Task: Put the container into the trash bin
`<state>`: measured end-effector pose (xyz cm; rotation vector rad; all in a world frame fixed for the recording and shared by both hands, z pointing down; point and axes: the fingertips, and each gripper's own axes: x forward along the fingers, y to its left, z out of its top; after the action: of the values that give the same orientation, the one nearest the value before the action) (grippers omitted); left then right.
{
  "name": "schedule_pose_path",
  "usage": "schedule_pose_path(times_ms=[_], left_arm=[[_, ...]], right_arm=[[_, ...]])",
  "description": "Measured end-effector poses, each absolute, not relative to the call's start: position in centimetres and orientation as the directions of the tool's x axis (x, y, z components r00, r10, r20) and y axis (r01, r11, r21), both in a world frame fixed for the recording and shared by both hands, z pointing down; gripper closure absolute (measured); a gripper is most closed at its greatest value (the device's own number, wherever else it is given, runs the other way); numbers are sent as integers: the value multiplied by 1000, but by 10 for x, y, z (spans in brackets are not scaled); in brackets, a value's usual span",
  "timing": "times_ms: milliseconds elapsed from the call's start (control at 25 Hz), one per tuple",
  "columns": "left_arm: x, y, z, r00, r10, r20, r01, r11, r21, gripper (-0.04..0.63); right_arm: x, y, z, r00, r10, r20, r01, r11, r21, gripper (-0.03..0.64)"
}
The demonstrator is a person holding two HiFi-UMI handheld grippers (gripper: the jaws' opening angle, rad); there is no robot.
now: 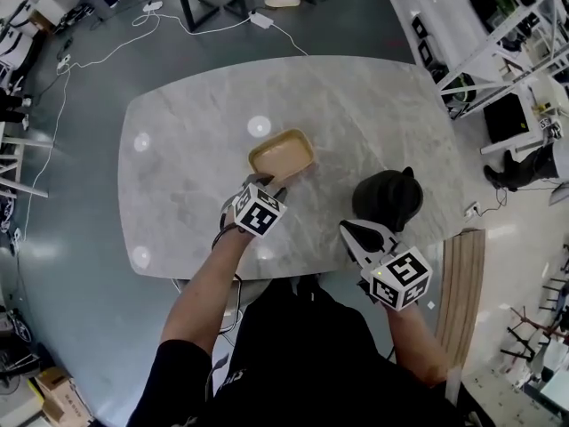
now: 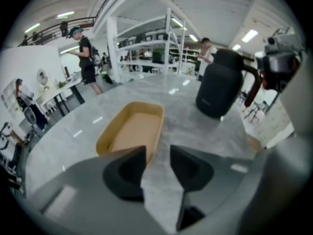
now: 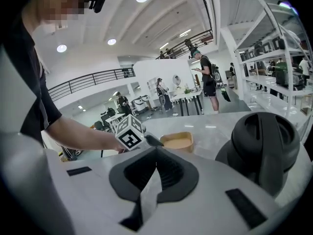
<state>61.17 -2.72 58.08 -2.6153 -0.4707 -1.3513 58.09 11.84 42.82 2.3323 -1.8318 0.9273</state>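
Right tool (image 3: 154, 153) takes up the bottom of the shot, its two dark jaws meeting at the tips with nothing held (only a thin pale wedge of gap behind them). Straight ahead at 12 o'clock the tan container (image 3: 177, 142) sits upright on the marble counter (image 3: 215, 126). At 11 o'clock the left tool (image 3: 151, 140) pokes its dark tip right beside the container's near corner. Can't tell if it's touching. A bare forearm (image 3: 73, 130) comes in from 9. A black jug (image 3: 264, 143) looms close at 3 o'clock.

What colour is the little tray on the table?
The tray is tan, like cardboard; the left gripper view shows it best.
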Motion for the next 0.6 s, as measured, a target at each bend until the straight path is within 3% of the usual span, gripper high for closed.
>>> schedule_pose_path(times_ms=[360, 600], left_arm=[[621, -29, 603, 478, 77, 875, 406, -902, -143, 554], [624, -27, 560, 588, 54, 807, 294, -944, -151, 569]], right_arm=[[583, 141, 430, 134, -874, 466, -879, -322, -352, 621], [583, 148, 423, 107, -892, 439, -899, -276, -341, 621]])
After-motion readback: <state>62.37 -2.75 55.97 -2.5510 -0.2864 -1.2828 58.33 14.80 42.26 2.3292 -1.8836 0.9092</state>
